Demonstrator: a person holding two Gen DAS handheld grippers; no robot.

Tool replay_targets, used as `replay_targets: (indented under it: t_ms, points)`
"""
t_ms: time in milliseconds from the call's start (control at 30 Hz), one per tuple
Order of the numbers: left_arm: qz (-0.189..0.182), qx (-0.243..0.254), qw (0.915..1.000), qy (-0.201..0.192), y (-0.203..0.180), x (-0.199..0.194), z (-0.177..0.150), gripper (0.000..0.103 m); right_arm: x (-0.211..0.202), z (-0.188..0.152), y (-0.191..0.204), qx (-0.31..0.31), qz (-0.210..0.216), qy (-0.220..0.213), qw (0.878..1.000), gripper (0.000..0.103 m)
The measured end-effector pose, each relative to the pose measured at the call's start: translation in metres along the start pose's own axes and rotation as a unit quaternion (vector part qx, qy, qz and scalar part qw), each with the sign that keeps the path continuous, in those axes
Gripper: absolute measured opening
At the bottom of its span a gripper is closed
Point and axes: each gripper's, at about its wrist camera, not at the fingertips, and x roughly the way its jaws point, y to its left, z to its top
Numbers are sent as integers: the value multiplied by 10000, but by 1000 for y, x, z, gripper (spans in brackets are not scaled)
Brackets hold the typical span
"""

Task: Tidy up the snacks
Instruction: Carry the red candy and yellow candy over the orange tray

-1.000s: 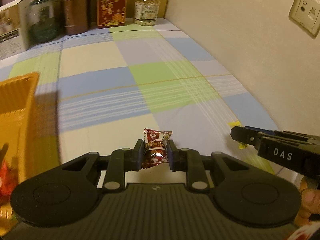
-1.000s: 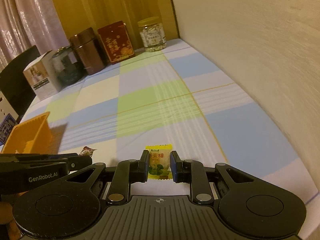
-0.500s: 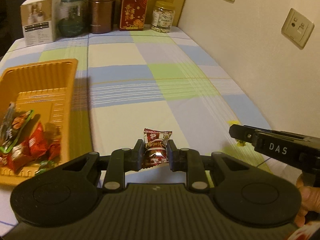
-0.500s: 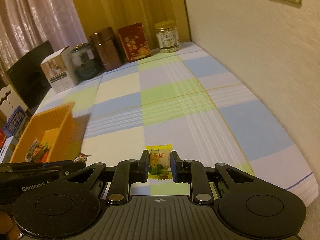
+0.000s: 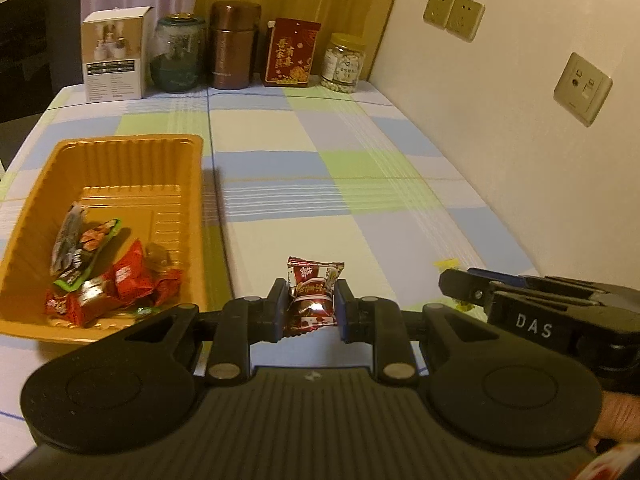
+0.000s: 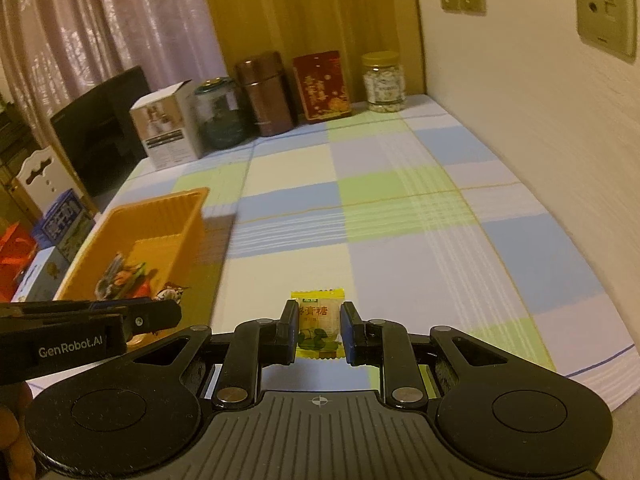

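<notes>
The left claw [image 5: 311, 307] is squeezing a red candy [image 5: 312, 297], and the right claw [image 6: 320, 330] is squeezing a yellow candy [image 6: 319, 324]. Both claws are hanging side by side above the checkered table [image 5: 360, 184]. The orange tray [image 5: 132, 184] of snacks is showing far more now than a second ago.

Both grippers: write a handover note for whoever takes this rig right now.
Left gripper: jaws shut on the red candy, held above the table, right of the orange tray.
Right gripper: jaws shut on the yellow candy, above the tablecloth near the wall side.
Done: several wrapped snacks already lie in the tray's near end.
Left: carry both candies over the tray and release them. No other loose snacks show on the cloth in these views.
</notes>
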Motion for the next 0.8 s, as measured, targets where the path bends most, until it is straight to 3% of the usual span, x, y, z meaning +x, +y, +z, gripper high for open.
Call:
replay_targets:
  t_ms: [800]
  points:
    - [454,-401,9978,-287,70,-62,-16,22,6,-9,93,-727,565,65,9957,22]
